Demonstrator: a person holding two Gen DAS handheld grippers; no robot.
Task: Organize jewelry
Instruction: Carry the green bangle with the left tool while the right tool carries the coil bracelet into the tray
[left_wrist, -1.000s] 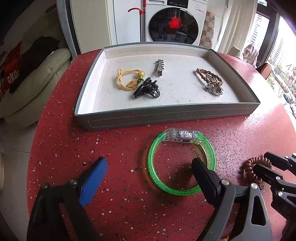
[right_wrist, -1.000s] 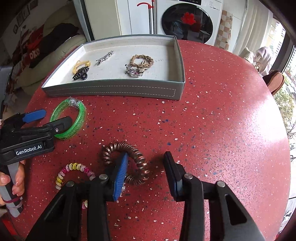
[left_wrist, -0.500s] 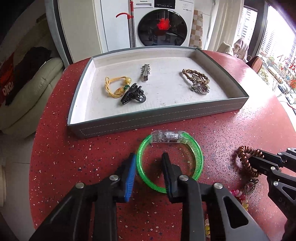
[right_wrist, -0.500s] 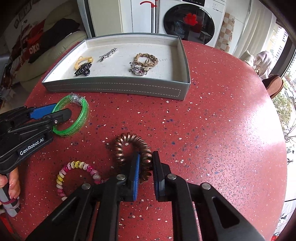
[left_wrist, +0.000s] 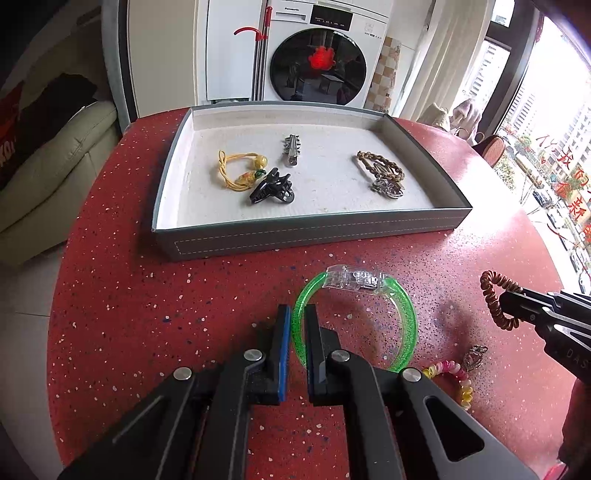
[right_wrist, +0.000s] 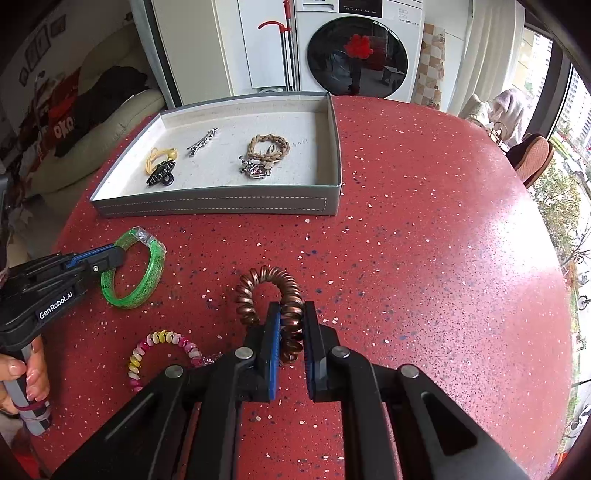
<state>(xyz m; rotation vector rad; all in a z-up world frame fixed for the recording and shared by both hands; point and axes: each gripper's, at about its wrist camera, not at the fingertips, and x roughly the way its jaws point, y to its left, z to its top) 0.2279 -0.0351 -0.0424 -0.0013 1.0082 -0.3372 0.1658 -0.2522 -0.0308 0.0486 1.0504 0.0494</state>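
A green glitter bangle (left_wrist: 408, 321) with a clear clasp lies on the red table in front of the grey tray (left_wrist: 310, 230). My left gripper (left_wrist: 298, 314) has its jaws closing tight, with the pads pressed on the bangle's left band. The right wrist view shows the same grip, left gripper (right_wrist: 110, 258) on bangle (right_wrist: 153, 273). My right gripper (right_wrist: 291, 314) is shut on a brown spiral hair tie (right_wrist: 258, 280), whose loop sticks out ahead of the pads. In the left wrist view the tie (left_wrist: 491, 295) hangs from the right gripper (left_wrist: 506, 301).
The tray (right_wrist: 221, 205) holds a yellow cord bracelet (left_wrist: 236, 173), a black claw clip (left_wrist: 271, 188), a silver clip (left_wrist: 291, 149) and a braided bracelet (left_wrist: 380, 166). A pink-yellow spiral tie (right_wrist: 162, 338) and a small charm (left_wrist: 474, 356) lie near me. A hand (right_wrist: 22, 373) holds the left handle.
Both grippers went from open to shut, the left on the bangle's left band and the right on the brown tie. The left gripper shifted left across the bangle.
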